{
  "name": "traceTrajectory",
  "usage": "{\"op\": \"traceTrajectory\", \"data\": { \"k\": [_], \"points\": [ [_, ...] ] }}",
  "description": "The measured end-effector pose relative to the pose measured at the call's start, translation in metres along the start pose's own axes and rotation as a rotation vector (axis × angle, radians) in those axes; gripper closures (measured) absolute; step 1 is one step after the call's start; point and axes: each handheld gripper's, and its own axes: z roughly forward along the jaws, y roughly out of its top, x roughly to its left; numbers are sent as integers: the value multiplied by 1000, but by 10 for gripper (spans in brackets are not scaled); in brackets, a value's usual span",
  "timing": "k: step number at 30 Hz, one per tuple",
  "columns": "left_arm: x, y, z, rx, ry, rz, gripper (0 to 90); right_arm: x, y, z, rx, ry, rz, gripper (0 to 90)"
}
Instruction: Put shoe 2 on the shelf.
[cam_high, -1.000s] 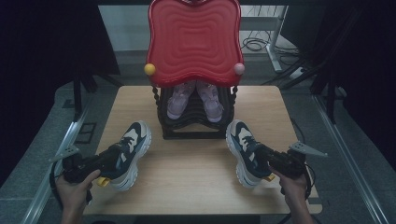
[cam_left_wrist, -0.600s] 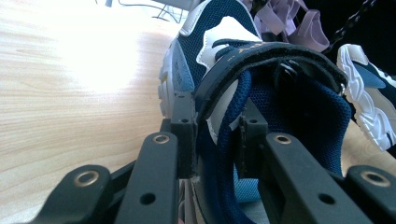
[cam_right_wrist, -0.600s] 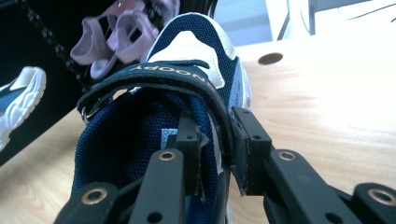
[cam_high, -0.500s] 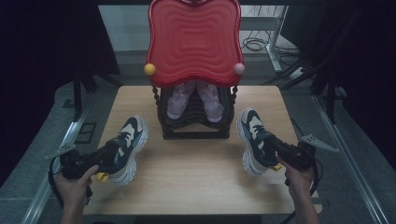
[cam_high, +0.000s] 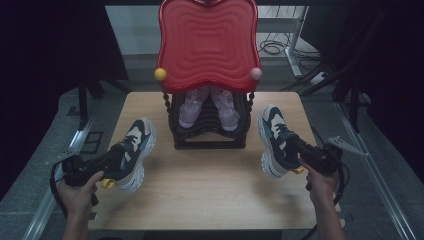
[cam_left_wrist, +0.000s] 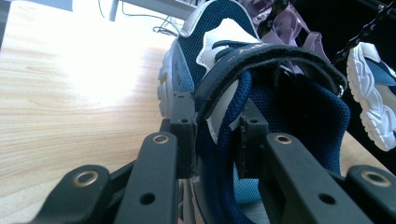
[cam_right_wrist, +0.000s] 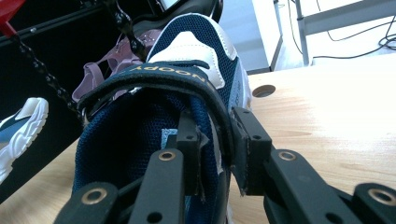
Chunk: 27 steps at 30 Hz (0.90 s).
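Sneakers flank the black rack (cam_high: 210, 140) on the desk (cam_high: 210, 195): left sneaker (cam_high: 134, 152) clamped in the left tongs (cam_high: 117, 161), right sneaker (cam_high: 276, 140) in the right tongs (cam_high: 295, 150); each thin collar pinch could slip, dropping a shoe.

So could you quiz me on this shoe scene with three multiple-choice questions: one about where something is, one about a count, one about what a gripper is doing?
1. Where are the lilac sandals?
A. on the black rack under the red tray
B. on the table's front edge
C. on the floor

2. How many navy-and-white sneakers are there?
A. one
B. two
C. four

3. What is the left gripper doing?
A. hanging open over bare wood
B. clamping the left sneaker at its collar
C. holding a sandal

Answers: 1 A, the high view shows them on the rack behind the sneakers; 2 B, the left sneaker and the right sneaker flank the rack; 3 B, its jaws pinch the sneaker's side wall in the left gripper view.
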Motion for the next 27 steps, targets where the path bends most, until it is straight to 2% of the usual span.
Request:
{"op": "traceTrajectory", "data": {
  "k": [7,13,18,27],
  "points": [
    [-1,7,2,-22,-1,-3,738,-2,5,1,-16,-5,19,745],
    [-2,20,3,-43,-7,3,738,0,14,4,-33,-5,11,745],
    [-6,30,5,-49,16,32,737,2,23,6,-45,-5,8,745],
    [-5,43,9,-75,-16,3,737,9,38,12,-64,11,8,744]
  ]
}}
